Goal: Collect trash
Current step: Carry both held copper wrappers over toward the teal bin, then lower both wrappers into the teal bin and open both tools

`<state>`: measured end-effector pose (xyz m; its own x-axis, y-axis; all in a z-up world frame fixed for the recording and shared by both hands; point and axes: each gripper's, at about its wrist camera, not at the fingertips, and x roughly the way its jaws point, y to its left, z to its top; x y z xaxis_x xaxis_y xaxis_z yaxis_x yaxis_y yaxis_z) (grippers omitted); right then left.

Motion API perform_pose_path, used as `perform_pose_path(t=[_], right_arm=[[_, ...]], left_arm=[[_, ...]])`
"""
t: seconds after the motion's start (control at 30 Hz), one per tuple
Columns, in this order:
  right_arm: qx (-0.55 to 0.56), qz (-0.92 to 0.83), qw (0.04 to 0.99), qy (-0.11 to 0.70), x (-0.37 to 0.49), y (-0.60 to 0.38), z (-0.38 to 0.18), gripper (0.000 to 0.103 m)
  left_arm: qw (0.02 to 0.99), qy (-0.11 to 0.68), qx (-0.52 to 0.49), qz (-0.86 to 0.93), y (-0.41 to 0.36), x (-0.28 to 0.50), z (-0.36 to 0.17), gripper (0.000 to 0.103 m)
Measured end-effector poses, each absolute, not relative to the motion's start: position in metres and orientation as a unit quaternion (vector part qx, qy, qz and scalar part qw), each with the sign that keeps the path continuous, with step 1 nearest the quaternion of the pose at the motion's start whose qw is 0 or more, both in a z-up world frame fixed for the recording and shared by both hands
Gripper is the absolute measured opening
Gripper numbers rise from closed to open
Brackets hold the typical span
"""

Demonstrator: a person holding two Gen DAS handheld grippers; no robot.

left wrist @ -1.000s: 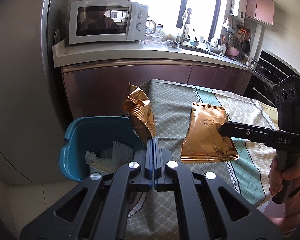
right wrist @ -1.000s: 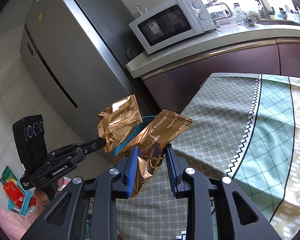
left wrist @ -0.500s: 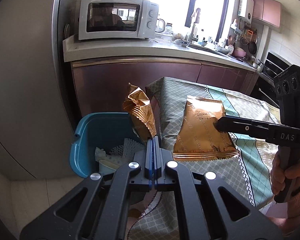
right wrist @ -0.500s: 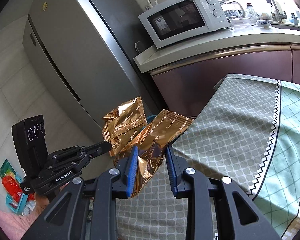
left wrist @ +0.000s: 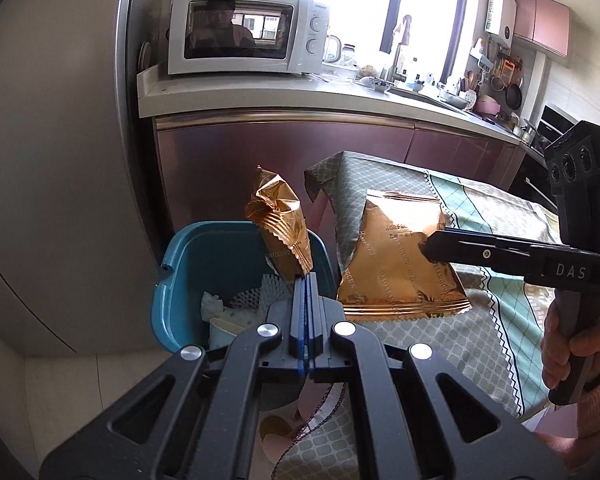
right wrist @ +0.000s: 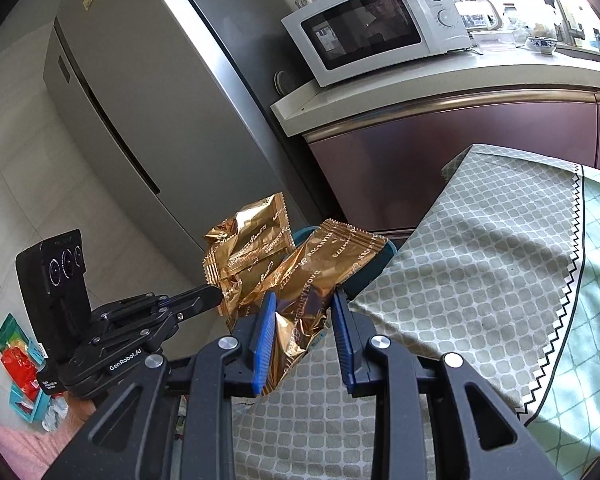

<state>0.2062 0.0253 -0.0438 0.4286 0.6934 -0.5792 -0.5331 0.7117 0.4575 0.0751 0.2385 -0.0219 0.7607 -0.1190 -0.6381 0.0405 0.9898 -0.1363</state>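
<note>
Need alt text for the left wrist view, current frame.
The left gripper, shut, pinches a crumpled gold wrapper over a blue bin already holding paper trash. To its right, the right gripper holds a flatter gold packet above the table with a patterned cloth.

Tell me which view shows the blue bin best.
The left wrist view: the blue bin shows its open top and the paper trash inside. The right wrist view gives only slivers of its rim behind the gold wrappers.
</note>
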Motion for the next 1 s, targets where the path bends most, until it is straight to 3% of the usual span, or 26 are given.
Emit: perform_pose_path(t=[1.0], right_arm=[[0.08,0.36,0.83,0.418,0.231,0.057,-0.06,0.026]], left_arm=[[0.928,0.366,-0.067,-0.019,0.255,0.097,-0.046,0.001]])
